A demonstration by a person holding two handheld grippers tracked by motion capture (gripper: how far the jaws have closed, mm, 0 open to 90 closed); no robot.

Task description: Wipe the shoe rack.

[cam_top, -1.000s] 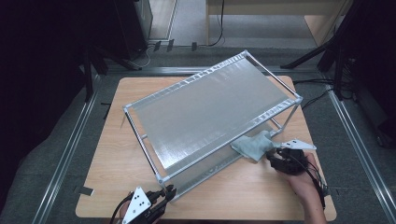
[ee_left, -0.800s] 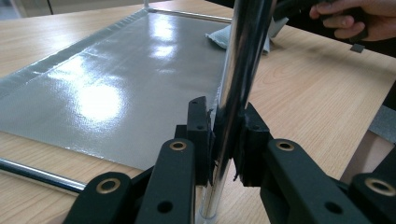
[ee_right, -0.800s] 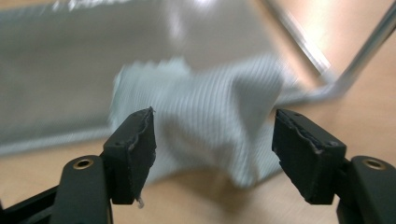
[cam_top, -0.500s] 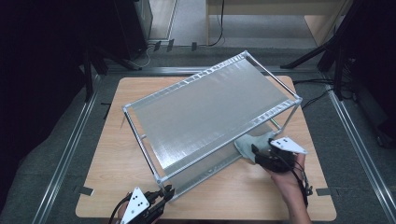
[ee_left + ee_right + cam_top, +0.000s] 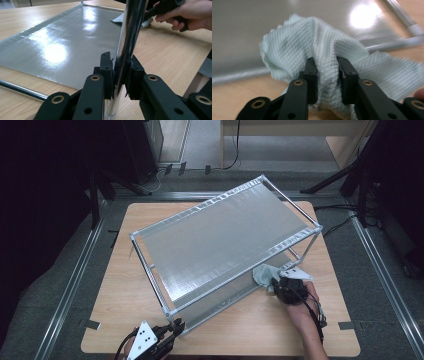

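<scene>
Rack (image 5: 225, 240): two-tier metal frame with silvery sheet shelves, set askew on the wooden table (image 5: 125, 285), its long axis running from the near-left toward the far-right corner. Top shelf is bare. The lower shelf (image 5: 62, 42) lies just above the table top and is glossy, with lamp glare on it.

Left tongs (image 5: 172, 327): at the near edge of the table, left of centre, at the rack's nearest corner. In the left gripper view the left tongs (image 5: 120, 75) are closed on the chrome upright post (image 5: 130, 37) of that corner; both pads press the tube low down, near its foot. The post stands upright. A horizontal rail (image 5: 22, 90) runs off along the table beside it.

Right tongs (image 5: 275, 282): near the right side of the table, at the rack's near long side, held by the right hand (image 5: 300, 302). The jaws have just been closing, with the cloth between them. In the right gripper view the right tongs (image 5: 327, 75) grip a bunched fold of the cloth (image 5: 312, 42): pale, waffle-textured, pinched between both pads, the loose parts spilling out to either side and above.

Cloth position: at the edge of the lower shelf, near the rack's right end, partly over the shelf sheet and partly over the bare table. Cannot tell whether it rests on the shelf or is lifted off it.
</scene>
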